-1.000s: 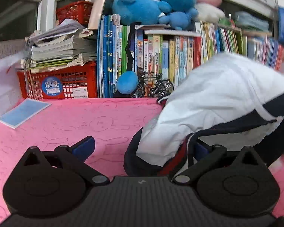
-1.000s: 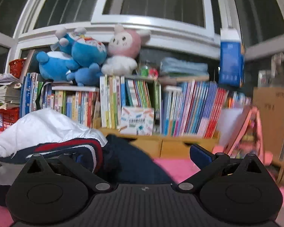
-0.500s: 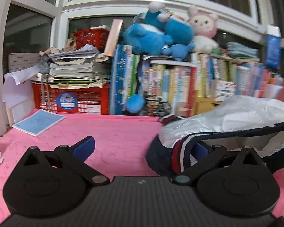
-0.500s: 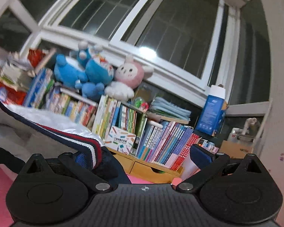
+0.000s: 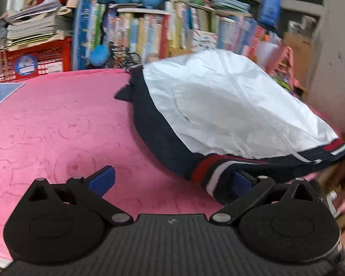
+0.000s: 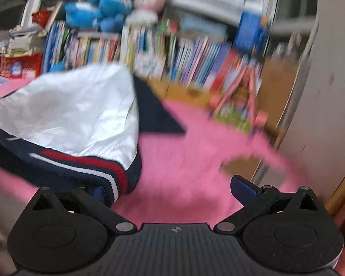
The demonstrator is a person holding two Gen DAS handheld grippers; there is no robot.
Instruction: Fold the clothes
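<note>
ballooning white-lined navy jacket (image 5: pixel 230 105) with red-white striped hem, both tongs (image 5: pixel 172 179) (image 6: pixel 170 188) spread wide.

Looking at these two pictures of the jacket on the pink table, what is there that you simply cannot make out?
- Left wrist view: the jacket covers the tip of one blue pad of the left gripper.
- Right wrist view: the striped hem hides most of one pad of the right gripper.
- Right wrist view: motion blur makes the book spines unreadable.
- Both views: the jacket's sleeves and front are folded out of sight.
</note>
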